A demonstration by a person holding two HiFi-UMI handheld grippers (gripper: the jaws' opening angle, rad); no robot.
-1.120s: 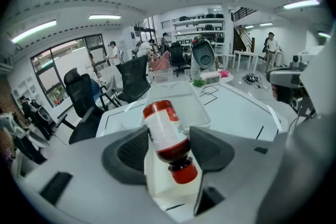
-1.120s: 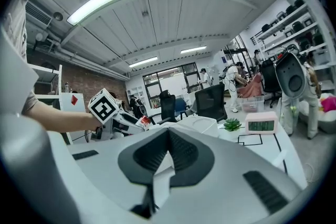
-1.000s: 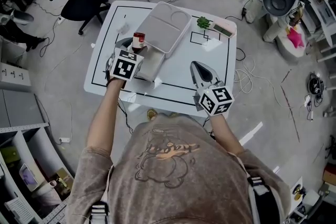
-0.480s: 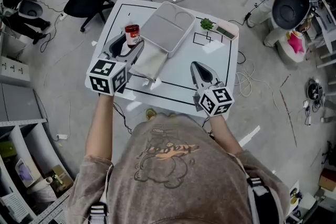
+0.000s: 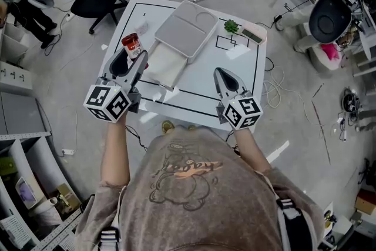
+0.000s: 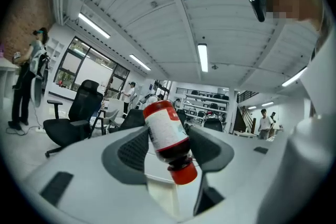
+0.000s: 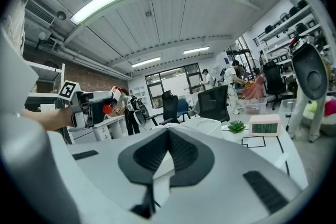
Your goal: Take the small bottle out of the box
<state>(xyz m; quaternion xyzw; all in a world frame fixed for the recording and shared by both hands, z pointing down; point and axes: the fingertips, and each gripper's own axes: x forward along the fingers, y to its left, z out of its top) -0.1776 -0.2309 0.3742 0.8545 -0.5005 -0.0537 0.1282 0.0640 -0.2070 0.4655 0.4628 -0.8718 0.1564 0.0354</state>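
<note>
You're standing in a busy workshop, black office chairs on the grey floor beyond, and in front of you a white surface marked with black lines. On it sits the pale grey box with its lid laid open.

And there it is: the small dark bottle with the red cap and white label is in your left tool, pads spread fairly wide and pressing on its body. It's tilted, cap end pointing back towards you, and it's clear of the box, up over the left part of the surface, just beside the box.

Your right tool hangs over the near right of the surface, jaws closed together with nothing in them.

By the look of it the lift-out is done and you're in the carry. Next you need a bare spot left of the box: level the bottle, lower it until it rests, then open up.
</note>
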